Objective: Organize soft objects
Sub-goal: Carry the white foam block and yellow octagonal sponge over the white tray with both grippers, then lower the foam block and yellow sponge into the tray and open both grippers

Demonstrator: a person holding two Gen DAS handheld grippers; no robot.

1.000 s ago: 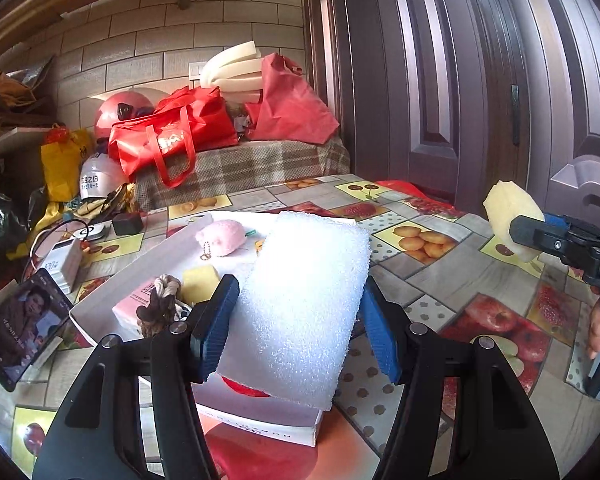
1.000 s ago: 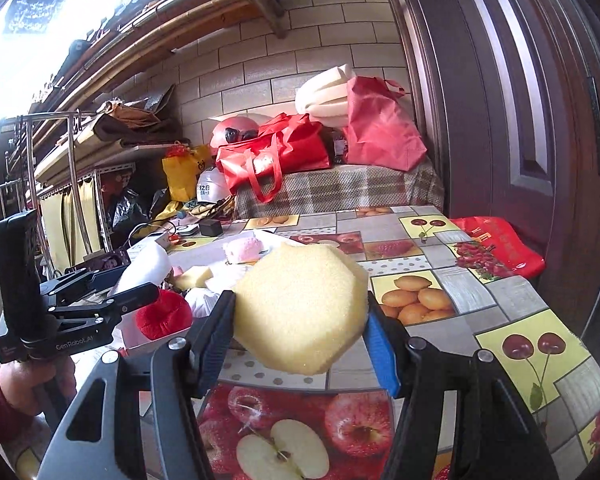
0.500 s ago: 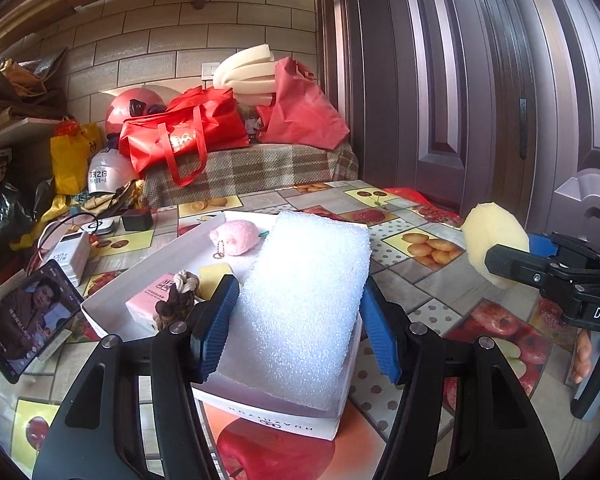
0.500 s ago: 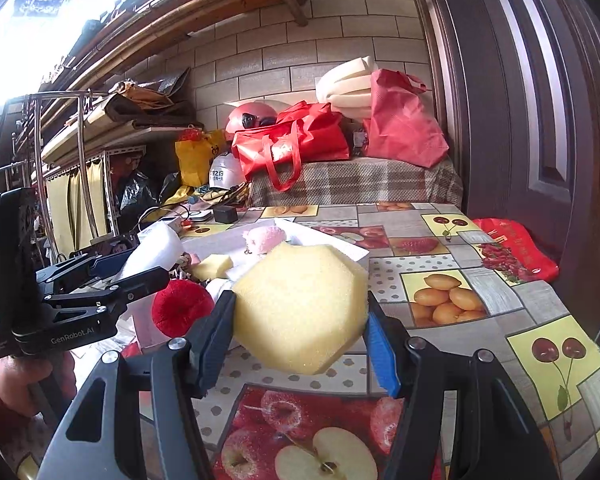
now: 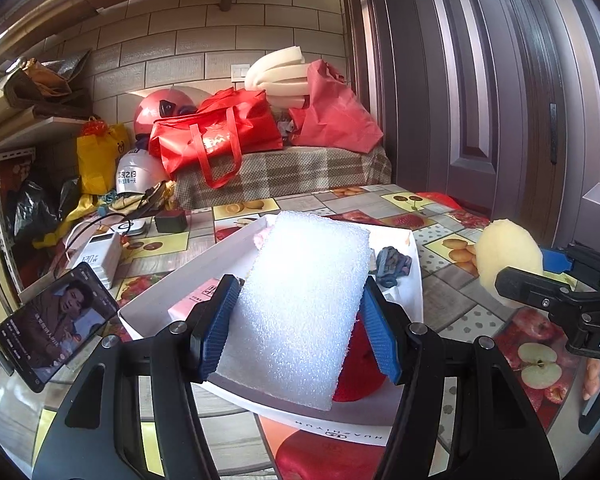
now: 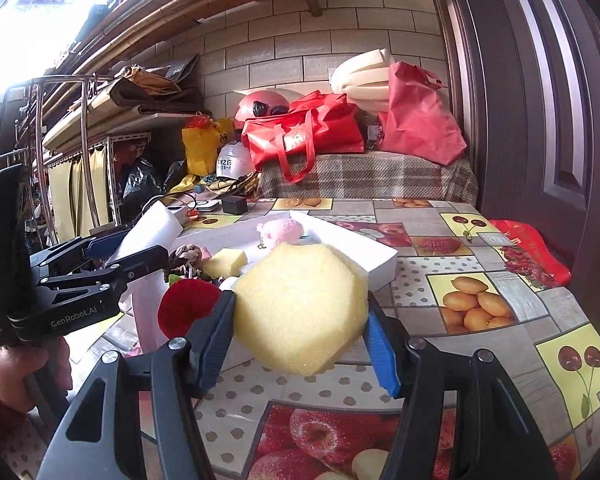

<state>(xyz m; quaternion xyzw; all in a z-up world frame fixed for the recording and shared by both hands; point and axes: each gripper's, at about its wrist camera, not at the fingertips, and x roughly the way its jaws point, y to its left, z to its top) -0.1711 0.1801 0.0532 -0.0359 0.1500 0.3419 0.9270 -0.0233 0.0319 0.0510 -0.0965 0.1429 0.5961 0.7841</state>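
Leftmost, in the left wrist view, we saw a phone (image 5: 58,320) propped on the fruit-print tablecloth (image 5: 452,308), with a white charger box (image 5: 98,258) behind it. Next came the white tray (image 5: 220,256), which held a pink packet (image 5: 196,302), a blue-grey knotted cloth (image 5: 392,266) near its right wall and a red knitted piece (image 5: 358,376) at its near edge. Over the tray we held the left gripper (image 5: 298,332), its blue pads clamped on both long sides of a white foam block (image 5: 304,304), which stood tilted above the tray's contents. Further right, the right gripper (image 5: 548,276) entered from the side with its tongs closed on a yellow sponge (image 5: 506,258), above the tablecloth and just beside the tray's right wall.

Similarly, in the right wrist view, we saw a hand (image 6: 24,368) in a red sleeve at the left edge holding the left gripper (image 6: 116,248), with the foam block (image 6: 148,228) between its jaws. Right of it lay the red knitted piece (image 6: 186,306), a small yellow foam cube (image 6: 228,262) and a pink plush toy (image 6: 280,230) in the tray (image 6: 380,260). The right gripper (image 6: 300,330) gripped the many-sided yellow sponge (image 6: 300,308) at its left and right edges, above the tablecloth (image 6: 500,280) at the tray's near corner.
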